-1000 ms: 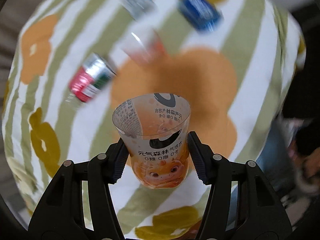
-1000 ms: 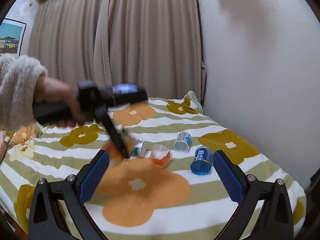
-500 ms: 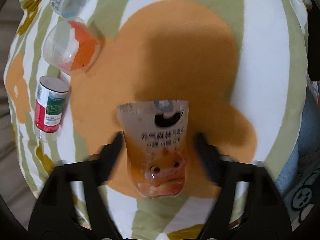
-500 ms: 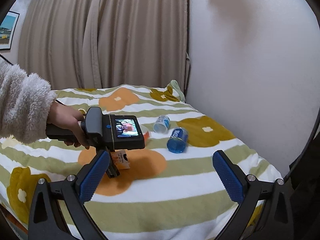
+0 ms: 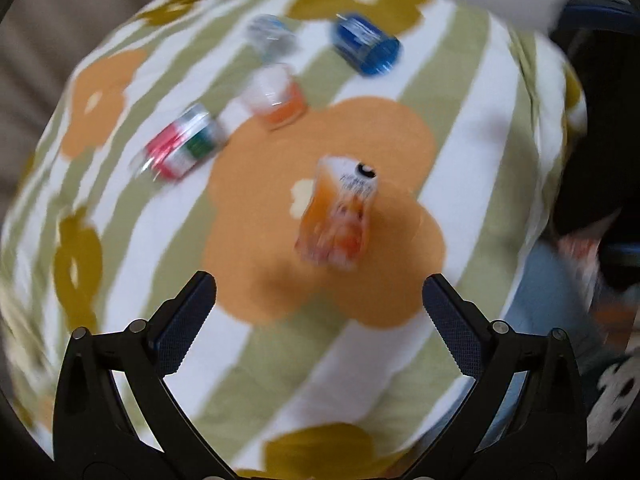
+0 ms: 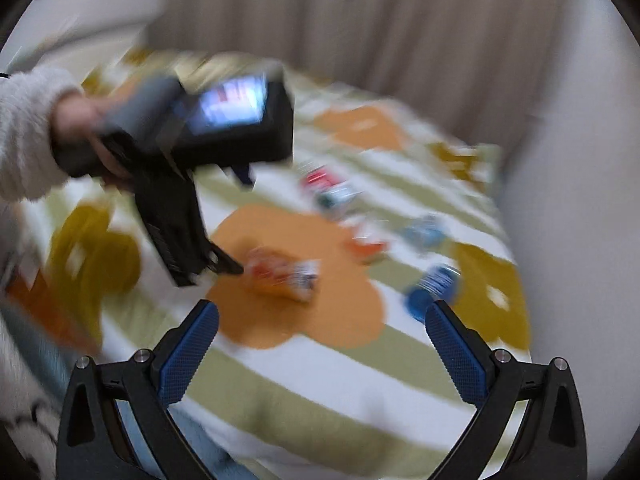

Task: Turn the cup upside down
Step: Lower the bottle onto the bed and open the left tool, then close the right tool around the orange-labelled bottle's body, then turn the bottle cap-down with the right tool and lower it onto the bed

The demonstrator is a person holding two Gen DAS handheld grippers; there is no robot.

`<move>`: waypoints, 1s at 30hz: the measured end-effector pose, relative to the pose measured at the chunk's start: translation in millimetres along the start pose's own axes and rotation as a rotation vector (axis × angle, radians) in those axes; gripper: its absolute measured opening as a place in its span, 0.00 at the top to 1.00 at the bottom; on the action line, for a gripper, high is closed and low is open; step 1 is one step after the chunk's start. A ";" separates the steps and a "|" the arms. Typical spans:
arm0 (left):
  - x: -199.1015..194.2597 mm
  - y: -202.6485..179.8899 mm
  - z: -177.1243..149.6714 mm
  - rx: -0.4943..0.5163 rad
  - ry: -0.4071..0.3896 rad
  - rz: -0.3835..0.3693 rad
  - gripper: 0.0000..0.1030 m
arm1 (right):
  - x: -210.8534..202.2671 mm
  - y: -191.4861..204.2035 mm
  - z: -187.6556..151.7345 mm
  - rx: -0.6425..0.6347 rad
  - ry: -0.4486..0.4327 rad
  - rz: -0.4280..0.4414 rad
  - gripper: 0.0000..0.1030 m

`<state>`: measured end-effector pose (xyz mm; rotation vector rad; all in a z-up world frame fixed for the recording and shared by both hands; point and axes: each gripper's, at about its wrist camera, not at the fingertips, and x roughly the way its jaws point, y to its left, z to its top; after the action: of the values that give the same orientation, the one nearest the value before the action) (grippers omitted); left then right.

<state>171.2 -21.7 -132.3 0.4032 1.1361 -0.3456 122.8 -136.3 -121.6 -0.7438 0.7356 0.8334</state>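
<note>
Cup (image 5: pixel 340 212) stands on the bed (image 5: pixel 460 168), on the big orange flower of the bedspread, straight ahead of my left tongs (image 5: pixel 320 300) and apart from them. Both left fingers are spread wide with nothing between them; the cup sits just beyond the gap, on the midline or a touch right of it. The picture is blurred, so I cannot be sure of the cup's pose. In the left wrist view its long axis looks roughly upright, leaning a little; in the right wrist view the cup (image 6: pixel 282 276) could as easily be tipped over toward the right. Which end is up I cannot tell.

My right tongs (image 6: pixel 322 334) are also wide open and hold nothing. They hover farther back, with the cup well ahead and slightly left of centre. From there I see my left hand (image 6: pixel 86 120) on the handle, its tongs' tips just beside the cup.

So the left side is clearly the nearer one. I judge any correction falls to it: a short reach forward, fingers either side of the cup's wall, across its axis.

Other cups lie farther off: a blue cup (image 5: pixel 366 46), an orange-bottomed cup (image 5: pixel 276 98) and a red and green cup (image 5: pixel 180 148).
</note>
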 end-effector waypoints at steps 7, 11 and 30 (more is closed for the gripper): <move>-22.8 13.7 -87.7 -0.355 -0.141 -0.067 0.00 | 136.9 41.3 33.4 -0.618 0.325 0.083 0.00; -32.9 19.0 -124.5 -0.446 -0.177 -0.020 0.00 | 175.8 51.6 31.1 -0.757 0.377 0.104 0.02; -44.8 62.1 -159.3 -0.597 -0.292 -0.102 0.00 | 226.7 -62.3 96.0 0.297 0.704 0.308 0.45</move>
<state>55.4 111.6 -140.7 -0.2261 0.9203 -0.1342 307.3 -3.9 -235.2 -0.6598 1.5996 0.7075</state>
